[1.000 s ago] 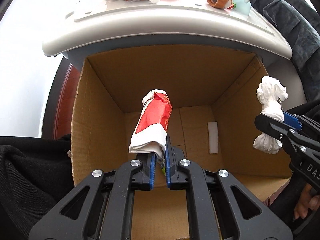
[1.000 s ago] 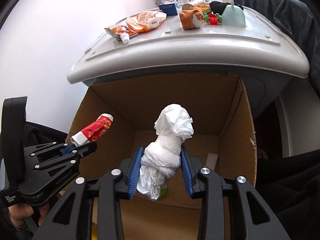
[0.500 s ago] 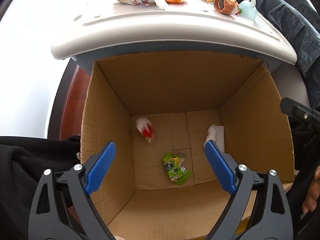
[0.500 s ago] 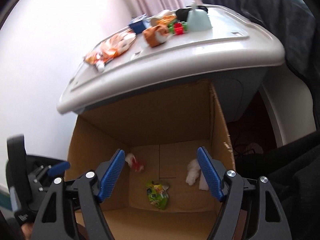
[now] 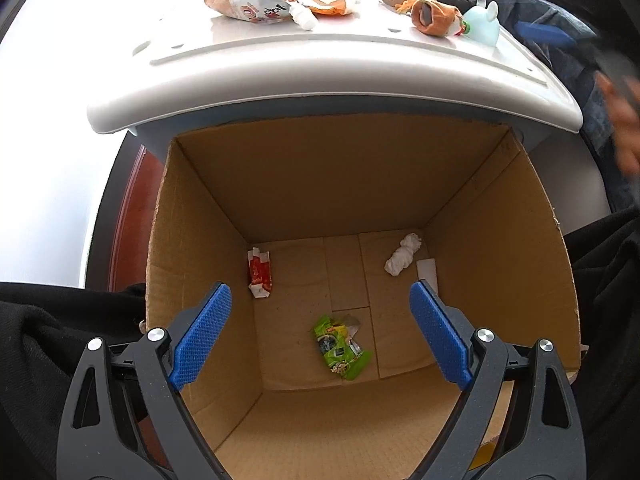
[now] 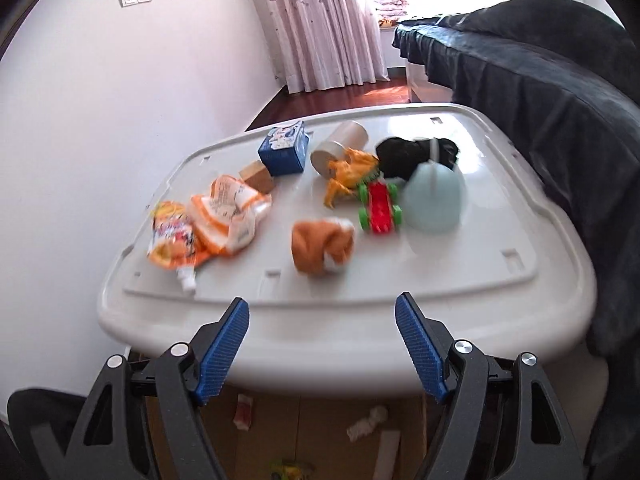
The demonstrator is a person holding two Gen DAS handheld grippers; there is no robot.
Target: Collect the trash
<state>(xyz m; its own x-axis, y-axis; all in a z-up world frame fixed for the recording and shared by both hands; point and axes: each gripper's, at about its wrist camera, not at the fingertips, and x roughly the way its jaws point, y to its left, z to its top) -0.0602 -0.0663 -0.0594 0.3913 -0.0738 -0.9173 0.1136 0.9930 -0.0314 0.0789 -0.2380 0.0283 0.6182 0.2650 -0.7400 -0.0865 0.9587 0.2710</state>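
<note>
Hung spread wide over the open brown cardboard box [image 5: 320,184], nothing between left claw [image 5: 320,336] and floor; white plastic lid [image 6: 440,280] overhung just ahead, crowded with wrappers.

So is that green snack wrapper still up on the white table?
No, the green snack wrapper lies on the bottom of the cardboard box, below the white table.

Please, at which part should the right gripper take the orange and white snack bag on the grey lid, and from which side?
Grip the orange and white snack bag across its crumpled middle, from above, with the open right gripper. It lies flat on the grey lid, so a sideways approach would likely only push it against the neighbouring pouch.
</note>
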